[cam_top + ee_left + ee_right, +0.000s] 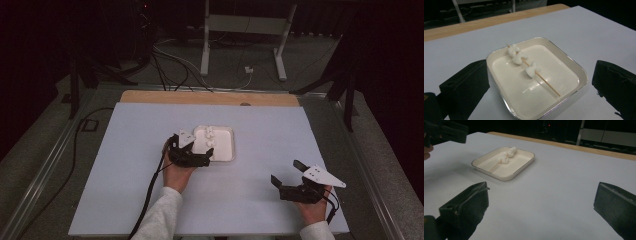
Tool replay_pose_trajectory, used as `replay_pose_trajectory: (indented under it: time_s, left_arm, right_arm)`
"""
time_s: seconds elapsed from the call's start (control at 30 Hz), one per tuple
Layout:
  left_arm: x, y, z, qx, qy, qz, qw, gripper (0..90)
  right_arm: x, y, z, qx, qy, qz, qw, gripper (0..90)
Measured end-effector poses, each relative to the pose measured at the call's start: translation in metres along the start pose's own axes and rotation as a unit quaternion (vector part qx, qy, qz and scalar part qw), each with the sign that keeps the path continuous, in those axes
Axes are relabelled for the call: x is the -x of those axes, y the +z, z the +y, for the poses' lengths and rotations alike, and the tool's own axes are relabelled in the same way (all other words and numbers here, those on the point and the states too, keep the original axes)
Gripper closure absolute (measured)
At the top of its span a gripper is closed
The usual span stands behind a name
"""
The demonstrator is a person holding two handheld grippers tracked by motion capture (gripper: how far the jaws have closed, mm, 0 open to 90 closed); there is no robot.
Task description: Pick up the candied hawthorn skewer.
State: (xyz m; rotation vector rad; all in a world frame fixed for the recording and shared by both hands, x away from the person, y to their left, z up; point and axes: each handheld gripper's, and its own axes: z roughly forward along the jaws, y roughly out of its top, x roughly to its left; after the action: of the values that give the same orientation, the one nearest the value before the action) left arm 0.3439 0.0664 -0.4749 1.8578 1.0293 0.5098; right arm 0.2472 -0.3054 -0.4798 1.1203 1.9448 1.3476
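A shallow cream tray with a metal rim lies in the middle of the white table cover. In it rests a thin wooden skewer threaded with three white soft pieces. My left gripper hovers at the tray's left side, open; in the left gripper view its jaws stand wide on either side of the tray, empty. My right gripper is open near the front right of the table, well apart from the tray. Its jaws hold nothing.
A white sheet covers the table, with a wooden strip showing along the far edge. Beyond it the floor holds cables and a white metal stand. The left gripper appears at the top left of the right gripper view.
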Motion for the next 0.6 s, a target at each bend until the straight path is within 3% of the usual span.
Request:
replay_pose_trajectory:
  time_s: [0.33, 0.5, 0.6]
  left_arm:
    - [0.009, 0.023, -0.004, -0.031, -0.007, -0.018, 0.9993, 7.5]
    - [0.016, 0.037, -0.006, -0.053, -0.004, -0.011, 0.9985, 8.6]
    - [0.022, 0.048, -0.008, -0.071, 0.004, 0.004, 0.9975, 13.7]
  right_arm:
    - [0.000, 0.001, -0.001, -0.004, 0.000, 0.005, 1.0000, 0.0]
    - [0.001, 0.001, -0.001, -0.008, -0.002, 0.006, 0.9999, 0.0]
    - [0.001, 0.001, -0.001, -0.008, -0.001, 0.006, 0.9999, 0.0]
